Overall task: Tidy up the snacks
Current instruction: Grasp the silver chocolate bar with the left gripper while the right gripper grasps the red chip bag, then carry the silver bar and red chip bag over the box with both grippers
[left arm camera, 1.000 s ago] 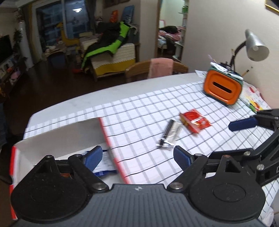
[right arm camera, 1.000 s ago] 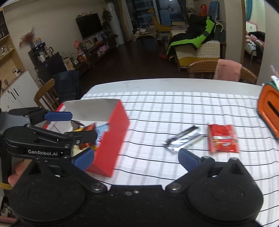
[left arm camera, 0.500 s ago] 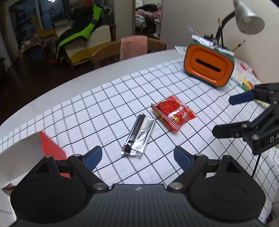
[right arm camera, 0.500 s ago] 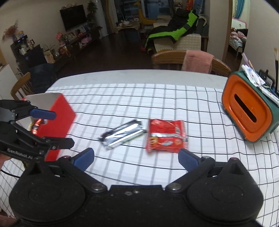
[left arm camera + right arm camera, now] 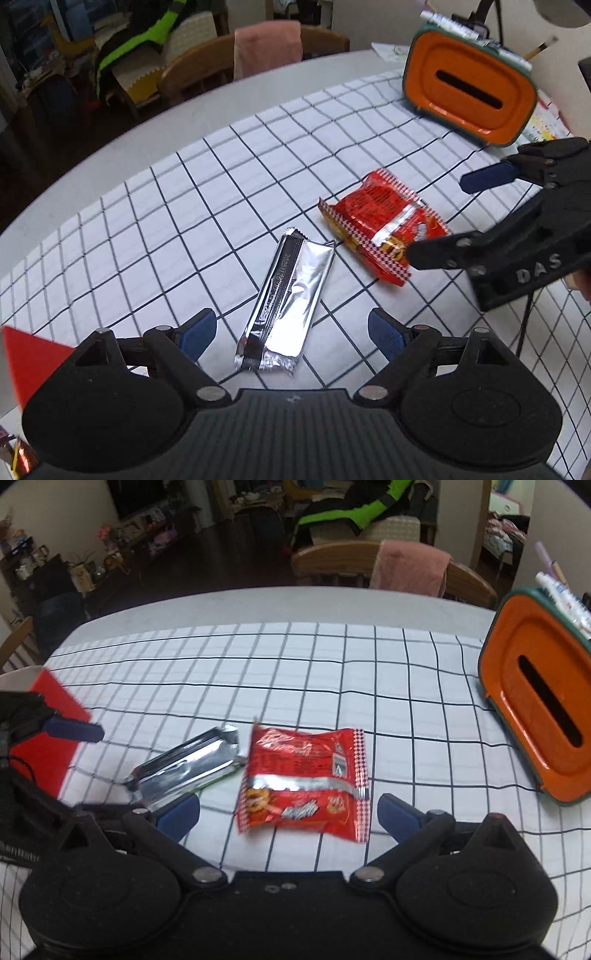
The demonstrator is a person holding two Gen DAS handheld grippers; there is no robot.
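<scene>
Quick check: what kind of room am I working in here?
Most likely a home dining table opening onto a living room: checked tablecloth, wooden chairs at the table, and a sofa with clothes heaped on it behind.

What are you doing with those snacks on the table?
A person holds tongs in each hand over two snacks on the checked tablecloth. The left tongs are open around the near end of the silver bar. The right tongs are open around the red snack bag. Neither snack is gripped yet. A red box waits at the left.
</scene>
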